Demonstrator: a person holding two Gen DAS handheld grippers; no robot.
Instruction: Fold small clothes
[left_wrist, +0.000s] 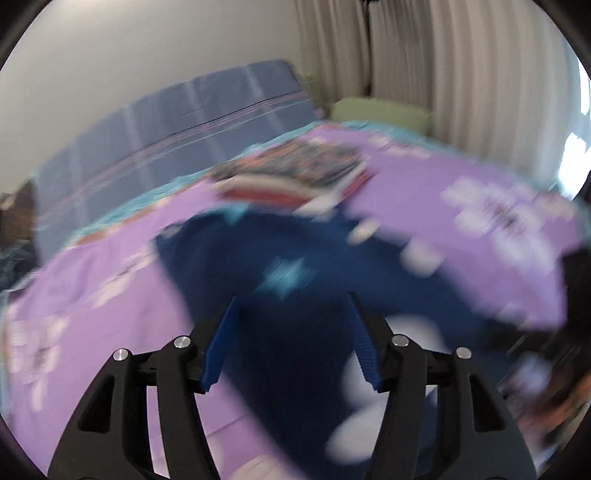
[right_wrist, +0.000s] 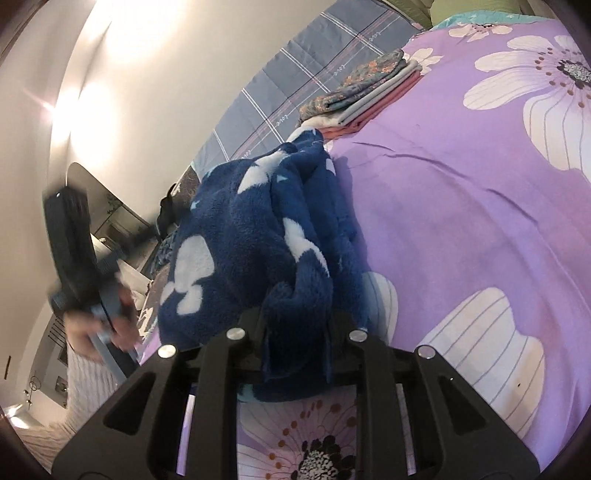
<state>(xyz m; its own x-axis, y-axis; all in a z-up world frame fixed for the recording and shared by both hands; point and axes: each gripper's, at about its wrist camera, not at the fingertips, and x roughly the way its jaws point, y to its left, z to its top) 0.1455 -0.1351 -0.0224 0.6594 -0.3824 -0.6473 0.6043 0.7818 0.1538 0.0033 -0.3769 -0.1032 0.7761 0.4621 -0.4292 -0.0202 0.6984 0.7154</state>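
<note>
So the key relation: the dark blue fleece garment (right_wrist: 258, 236) hangs bunched from the right gripper (right_wrist: 295, 328), whose jaws are pinched nearly closed on a thick fold of it, and the rest of the cloth trails away from those fingers toward the far upper left in the right wrist view, draping down onto the purple flowered bedspread (right_wrist: 461, 221). The left gripper (left_wrist: 291, 332) is empty, jaws roughly half apart with nothing between the blue ribbed pads (left_wrist: 218, 354), and it points down at the same garment (left_wrist: 295, 302), which lies directly ahead of and below its fingertips. The left wrist view is heavily motion-blurred, so I cannot tell whether the pads touch the cloth. The right hand is nearer since it already has the cloth; the left looks like the free one that needs a second corner or edge, my guess only. In the right wrist view the left gripper (right_wrist: 74, 251) shows blurred at the far left, held in a person's hand (right_wrist: 99, 325), beside the garment's loose end. The garment looks plush, navy with white blotches and small light blue stars, crumpled, not flat, long axis running roughly away from the right fingers. A stack of folded clothes (right_wrist: 365, 85) sits farther up the bed, well apart, close to a blue plaid quilt (right_wrist: 295, 81).
</note>
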